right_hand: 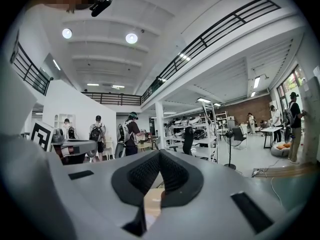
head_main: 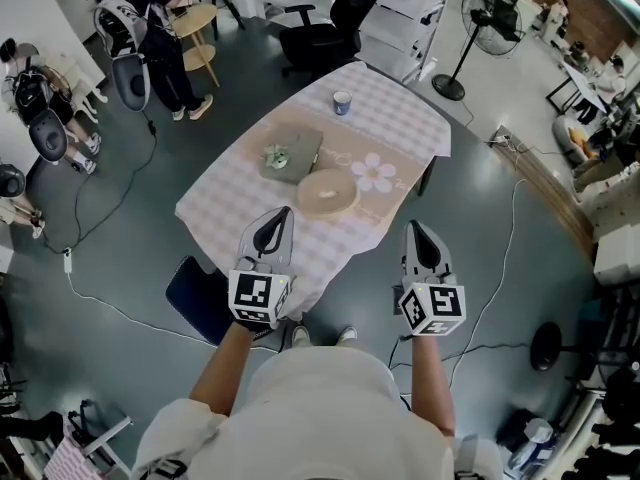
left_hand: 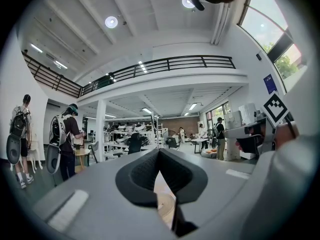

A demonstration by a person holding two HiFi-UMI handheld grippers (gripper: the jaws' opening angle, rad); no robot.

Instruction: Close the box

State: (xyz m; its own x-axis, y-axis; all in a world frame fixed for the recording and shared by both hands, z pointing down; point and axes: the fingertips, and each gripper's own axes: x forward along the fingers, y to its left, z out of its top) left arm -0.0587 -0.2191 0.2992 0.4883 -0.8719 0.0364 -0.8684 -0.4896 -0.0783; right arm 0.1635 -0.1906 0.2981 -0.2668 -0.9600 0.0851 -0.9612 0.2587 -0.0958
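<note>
In the head view a grey square box (head_main: 293, 153) lies on the checked tablecloth (head_main: 230, 208), with a small green thing (head_main: 276, 154) on it. Just in front of it sits a round tan piece (head_main: 327, 192), also glimpsed under the jaws as a round tan piece (left_hand: 165, 209) in the left gripper view. My left gripper (head_main: 284, 212) hovers over the table's near edge, short of the tan piece, jaws together and empty. My right gripper (head_main: 415, 226) hangs off the table's near right corner, shut on nothing. Both left gripper (left_hand: 159, 151) and right gripper (right_hand: 159, 152) point level across the hall.
A paper cup (head_main: 342, 102) stands at the table's far end and a flower print (head_main: 375, 172) marks the cloth. A dark blue seat (head_main: 198, 296) sits by the near left edge. Cables (head_main: 110, 308) cross the floor. People (head_main: 160, 28) stand far left; a fan (head_main: 482, 28) stands far right.
</note>
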